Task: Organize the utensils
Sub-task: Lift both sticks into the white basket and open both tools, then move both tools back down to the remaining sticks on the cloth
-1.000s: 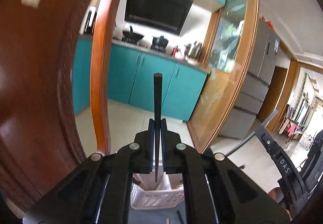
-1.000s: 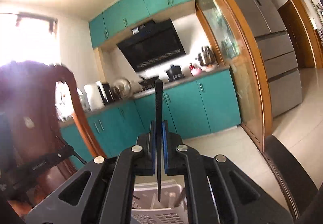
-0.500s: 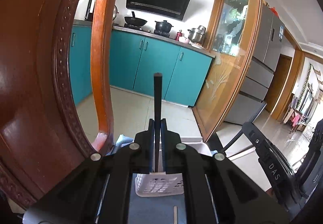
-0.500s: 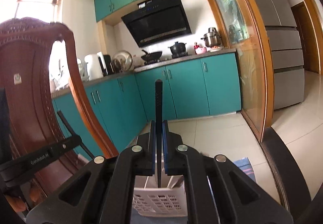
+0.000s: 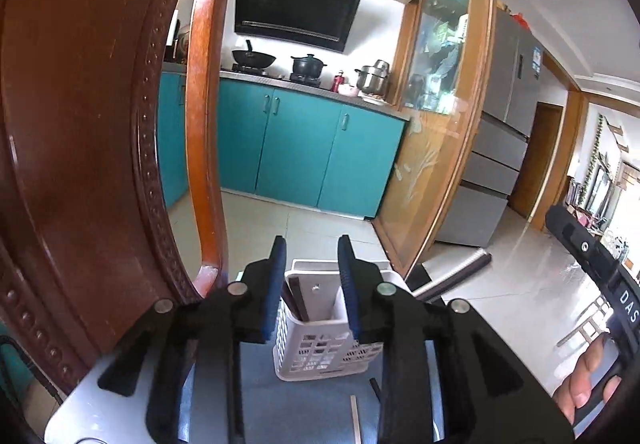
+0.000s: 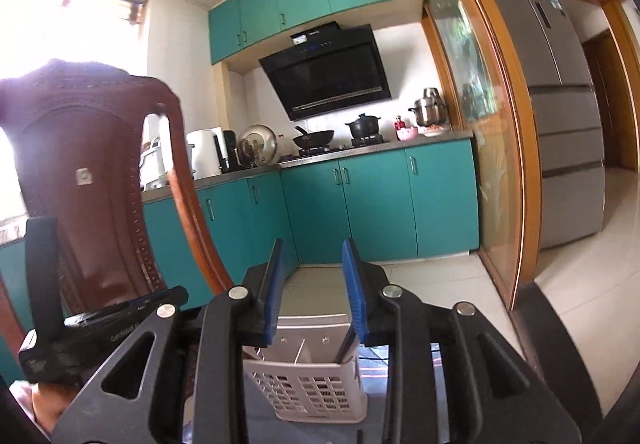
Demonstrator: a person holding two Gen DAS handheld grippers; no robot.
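Note:
A white slotted utensil basket (image 5: 320,354) stands on the table just beyond my left gripper (image 5: 311,244). The gripper's jaws are opening, with nothing between the blue pads (image 5: 275,284). Dark chopsticks (image 5: 297,298) lean inside the basket's left corner. My right gripper (image 6: 313,248) hangs over the same basket (image 6: 316,388), its jaws opening too and bare. A dark chopstick (image 6: 344,348) leans in the basket's right side below it. In the left wrist view the right gripper (image 5: 592,268) shows at the right edge, held by a hand (image 5: 584,376).
A carved wooden chair back (image 5: 80,124) stands close on the left, also seen as the chair (image 6: 92,184). A pale stick (image 5: 354,418) and a dark stick (image 5: 376,384) lie on the blue-grey mat (image 5: 304,408) before the basket. Teal kitchen cabinets (image 6: 380,204) are beyond.
Each gripper held a dark chopstick upright before. Both jaws have now parted and the chopsticks have dropped into the basket. Both grippers came closer to the basket.

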